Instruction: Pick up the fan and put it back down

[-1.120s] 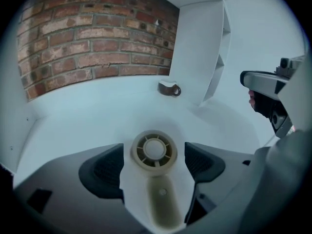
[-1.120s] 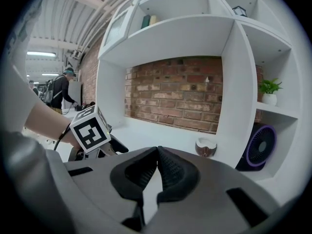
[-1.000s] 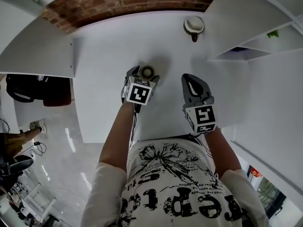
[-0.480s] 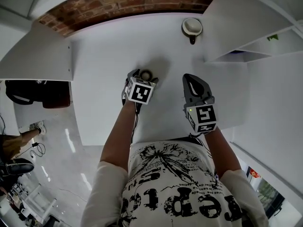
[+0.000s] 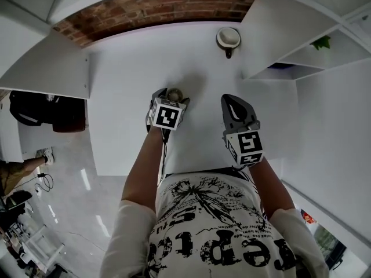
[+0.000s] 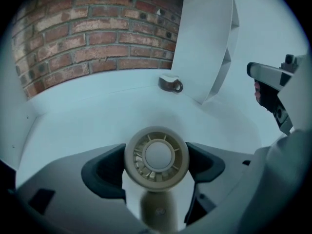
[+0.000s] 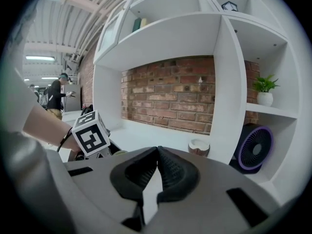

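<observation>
**Left tongs hold the fan by its round head; right tongs shut and empty**

The left gripper [image 6: 156,164] is closed on the fan [image 6: 156,157]. Its two dark pads press the left and right sides of the round head. The fan is a small beige one with a handle. In the left gripper view its grille and plain round hub face back towards the camera. The handle runs straight down from the head to the bottom of the picture, so the long axis stands upright across the line of the jaws, head on top. The views do not show whether the foot of the handle touches the table [image 5: 133,68].

In the head view the fan [image 5: 176,92] sits at the tip of the left gripper [image 5: 173,95], over the middle of the white table and towards the person's left. A cup [image 5: 228,37] stands well apart from it, at the far edge near the brick wall [image 5: 156,2].

The right gripper [image 5: 234,99] is held beside the left one and apart from it, over the near right part of the table. In the right gripper view its jaws meet at the tips with nothing between them [image 7: 157,151].

That view also shows white shelves, with a purple-rimmed fan [image 7: 253,147] in a lower compartment and a potted plant [image 7: 264,89] above it.
</observation>
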`<action>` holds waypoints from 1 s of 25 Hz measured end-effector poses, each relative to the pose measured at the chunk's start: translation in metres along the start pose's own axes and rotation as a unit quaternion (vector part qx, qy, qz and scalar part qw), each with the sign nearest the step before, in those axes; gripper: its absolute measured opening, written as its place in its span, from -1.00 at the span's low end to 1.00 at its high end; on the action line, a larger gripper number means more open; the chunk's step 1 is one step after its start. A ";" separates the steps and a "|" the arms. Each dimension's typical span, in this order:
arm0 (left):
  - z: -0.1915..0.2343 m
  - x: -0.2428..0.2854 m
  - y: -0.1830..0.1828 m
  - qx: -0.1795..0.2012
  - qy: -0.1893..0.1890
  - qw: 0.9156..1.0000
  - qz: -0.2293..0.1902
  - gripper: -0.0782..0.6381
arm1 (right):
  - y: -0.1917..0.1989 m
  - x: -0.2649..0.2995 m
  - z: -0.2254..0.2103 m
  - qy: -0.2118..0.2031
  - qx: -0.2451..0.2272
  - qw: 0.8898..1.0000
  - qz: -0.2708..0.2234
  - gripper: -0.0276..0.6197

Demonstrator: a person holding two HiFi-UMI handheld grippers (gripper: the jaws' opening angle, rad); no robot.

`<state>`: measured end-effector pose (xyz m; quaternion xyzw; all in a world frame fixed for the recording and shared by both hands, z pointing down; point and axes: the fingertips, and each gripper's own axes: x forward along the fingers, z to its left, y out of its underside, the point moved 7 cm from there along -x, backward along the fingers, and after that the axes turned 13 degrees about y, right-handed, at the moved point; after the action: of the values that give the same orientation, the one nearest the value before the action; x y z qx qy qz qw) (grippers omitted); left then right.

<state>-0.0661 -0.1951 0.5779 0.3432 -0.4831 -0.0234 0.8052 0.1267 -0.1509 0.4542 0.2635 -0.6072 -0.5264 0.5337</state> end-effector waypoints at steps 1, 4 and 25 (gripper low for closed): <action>-0.005 -0.004 -0.002 0.000 0.001 1.000 -0.010 0.28 | -0.003 -0.002 -0.001 -0.004 -0.001 1.000 -0.004 -0.87; -0.020 -0.023 -0.011 0.008 -0.005 0.999 -0.041 0.28 | -0.014 -0.012 -0.006 -0.011 -0.007 1.000 -0.020 -0.87; -0.133 -0.242 -0.085 0.128 -0.069 0.917 -0.371 0.28 | -0.109 -0.084 -0.024 -0.034 -0.018 0.986 -0.160 -0.87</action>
<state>-0.0640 -0.1006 0.3050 0.5954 -0.3743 -0.2824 0.6524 0.1471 -0.1184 0.3200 0.3297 -0.5658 -0.6243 0.4260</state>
